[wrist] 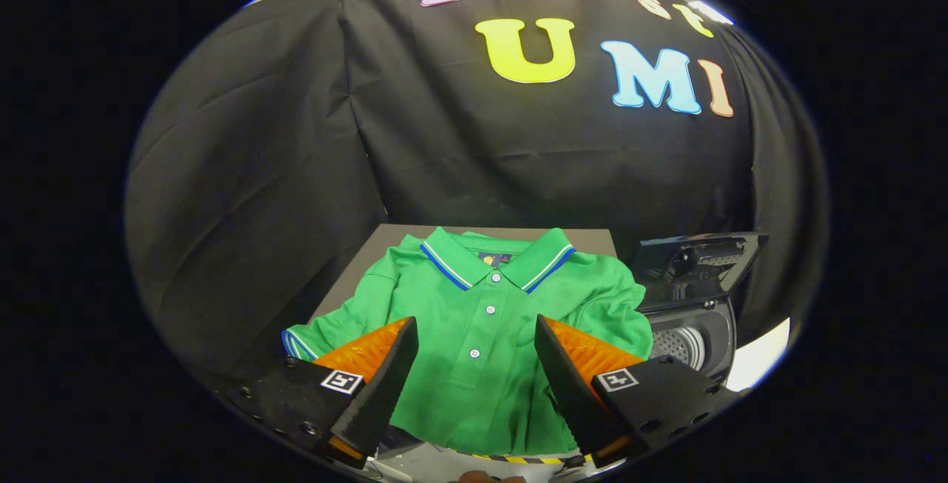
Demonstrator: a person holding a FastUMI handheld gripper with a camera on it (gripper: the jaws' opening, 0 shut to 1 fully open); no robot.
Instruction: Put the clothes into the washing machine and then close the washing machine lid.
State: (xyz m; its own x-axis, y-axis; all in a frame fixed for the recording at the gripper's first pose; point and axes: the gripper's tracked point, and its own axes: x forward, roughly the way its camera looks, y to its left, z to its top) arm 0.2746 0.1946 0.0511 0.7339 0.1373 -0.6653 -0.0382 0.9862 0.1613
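Green polo shirt [481, 327] lies flat, collar away, on a dark board [385, 235], just ahead of and between the spread fingers of the gripper [476, 364], which holds nothing. For a good pick, I judge, pinch a bunched fold near the placket, not one thin layer. Beside the shirt stands the washing machine [692, 338], lid [696, 261] raised (drum exposed); trailing sleeves could catch its rim.
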